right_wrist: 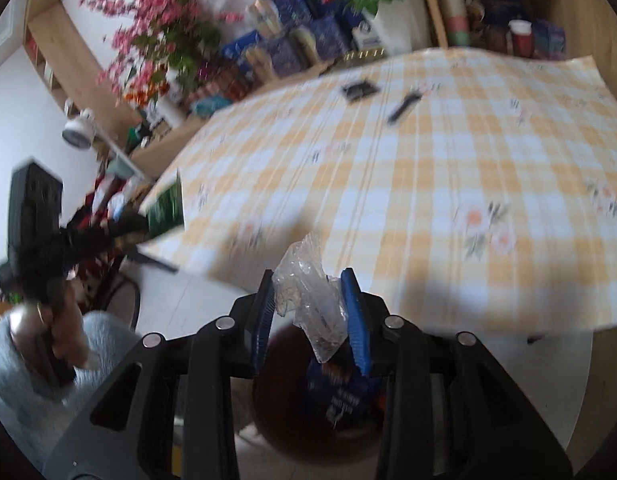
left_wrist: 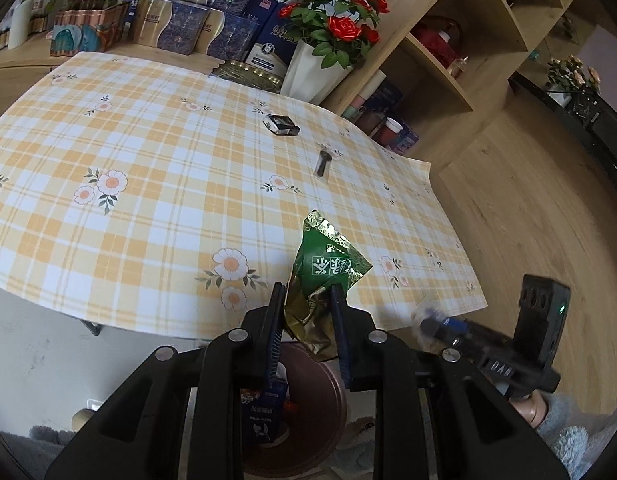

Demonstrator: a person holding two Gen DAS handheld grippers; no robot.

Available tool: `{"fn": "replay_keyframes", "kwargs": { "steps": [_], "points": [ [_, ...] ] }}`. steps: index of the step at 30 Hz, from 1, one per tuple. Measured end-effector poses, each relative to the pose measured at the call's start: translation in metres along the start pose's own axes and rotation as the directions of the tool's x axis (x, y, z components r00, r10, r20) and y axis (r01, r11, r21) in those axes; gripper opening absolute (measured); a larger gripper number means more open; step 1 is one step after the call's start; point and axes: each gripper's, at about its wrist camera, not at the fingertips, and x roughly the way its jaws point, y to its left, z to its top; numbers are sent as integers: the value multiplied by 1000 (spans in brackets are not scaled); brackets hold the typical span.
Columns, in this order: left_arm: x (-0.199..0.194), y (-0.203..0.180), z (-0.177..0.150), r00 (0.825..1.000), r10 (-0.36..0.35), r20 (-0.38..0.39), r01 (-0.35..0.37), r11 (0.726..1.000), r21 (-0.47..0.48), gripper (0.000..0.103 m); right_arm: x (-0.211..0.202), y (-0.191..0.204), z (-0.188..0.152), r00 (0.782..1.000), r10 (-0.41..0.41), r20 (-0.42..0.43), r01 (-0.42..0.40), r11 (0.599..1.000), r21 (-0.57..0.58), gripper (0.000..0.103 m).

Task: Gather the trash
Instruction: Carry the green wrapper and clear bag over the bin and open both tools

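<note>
My left gripper (left_wrist: 306, 292) is shut on a green and gold foil packet (left_wrist: 326, 270), held above a brown round bin (left_wrist: 308, 408) below the table's near edge. A blue carton (left_wrist: 264, 412) lies in the bin. My right gripper (right_wrist: 310, 280) is shut on a crumpled clear plastic wrapper (right_wrist: 308, 292), also over the bin (right_wrist: 320, 420). The right gripper shows blurred at the right of the left wrist view (left_wrist: 448, 326). A small black box (left_wrist: 281, 124) and a dark pen-like item (left_wrist: 322, 163) lie on the checked tablecloth (left_wrist: 148, 168); both show in the right wrist view, the box (right_wrist: 360, 90) and the item (right_wrist: 404, 106).
A white vase of red roses (left_wrist: 320, 60) and stacked gift boxes (left_wrist: 196, 20) stand behind the table. Wooden shelves (left_wrist: 448, 60) rise at the right. The table's near edge overhangs the bin. A white table leg base and pale floor (right_wrist: 528, 380) lie below.
</note>
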Motion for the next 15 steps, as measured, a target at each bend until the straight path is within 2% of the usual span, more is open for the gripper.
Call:
{"fn": "replay_keyframes", "kwargs": {
  "steps": [6,15],
  "points": [
    [-8,-6,-12,1000,-1,-13,1,1000,20,23,21,15,-32,995,-10,-94,9,1000,-11,36],
    [-15,-4,-20,1000,3,-8,-3,1000,12,23,37,26,-43,986,-49,-160,41,998,-50,37]
  ]
}}
